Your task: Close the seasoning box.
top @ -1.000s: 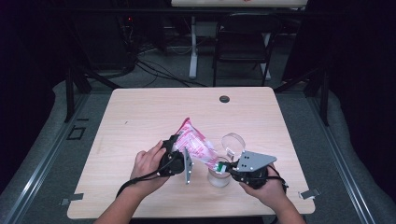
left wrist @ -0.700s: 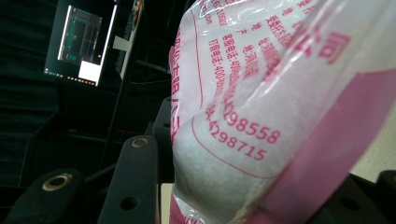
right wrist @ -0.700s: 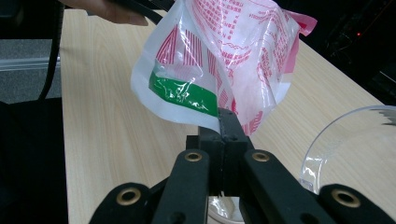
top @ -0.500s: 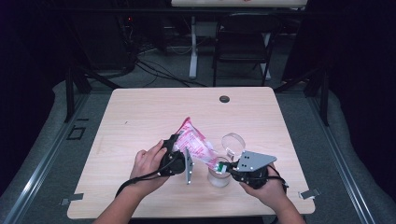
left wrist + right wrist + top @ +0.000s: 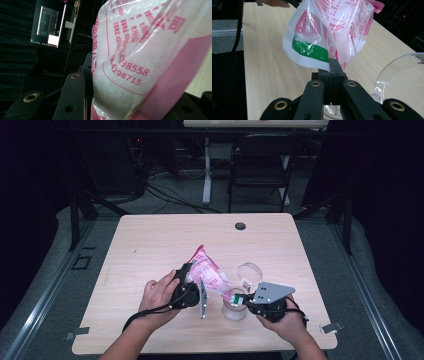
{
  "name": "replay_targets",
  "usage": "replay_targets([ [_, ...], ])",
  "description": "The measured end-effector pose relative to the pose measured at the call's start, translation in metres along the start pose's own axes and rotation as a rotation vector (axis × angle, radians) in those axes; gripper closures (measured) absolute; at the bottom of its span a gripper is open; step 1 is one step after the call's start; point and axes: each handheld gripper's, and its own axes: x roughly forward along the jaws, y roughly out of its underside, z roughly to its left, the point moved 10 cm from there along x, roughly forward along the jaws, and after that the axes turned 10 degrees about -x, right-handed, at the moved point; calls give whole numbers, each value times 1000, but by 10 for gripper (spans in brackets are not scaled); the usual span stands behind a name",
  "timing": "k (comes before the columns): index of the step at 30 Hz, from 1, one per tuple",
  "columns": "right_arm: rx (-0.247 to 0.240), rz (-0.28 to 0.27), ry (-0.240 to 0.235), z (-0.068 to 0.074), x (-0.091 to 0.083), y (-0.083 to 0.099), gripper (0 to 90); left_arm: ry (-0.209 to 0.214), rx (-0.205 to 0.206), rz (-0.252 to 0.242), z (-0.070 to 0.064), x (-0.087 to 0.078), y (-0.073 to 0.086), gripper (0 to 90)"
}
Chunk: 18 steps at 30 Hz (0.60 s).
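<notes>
Your left gripper (image 5: 192,279) and right gripper (image 5: 242,299) both clamp the pink bag (image 5: 207,275), slanted above the clear cup (image 5: 234,309); its hinged lid (image 5: 249,272) stands just behind on the bench (image 5: 150,240)

bag (image 5: 140,62) cropped by frame, jar (image 5: 234,307) partly hidden

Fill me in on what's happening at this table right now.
A person holds a pink and white plastic bag between two handheld grippers. The left gripper clamps the bag's upper part, and the right gripper pinches its lower corner by the green patch. The bag is tilted above a clear container on the table, whose clear hinged lid stands open.
</notes>
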Motion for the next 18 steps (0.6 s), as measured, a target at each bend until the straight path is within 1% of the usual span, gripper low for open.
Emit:
replay_targets([
  [10,4,1,-1,0,0,1,900,-17,28,-6,2,-1,-3,626],
  [18,5,2,1,-1,-1,1,900,-16,30,-8,2,-1,-4,631],
])
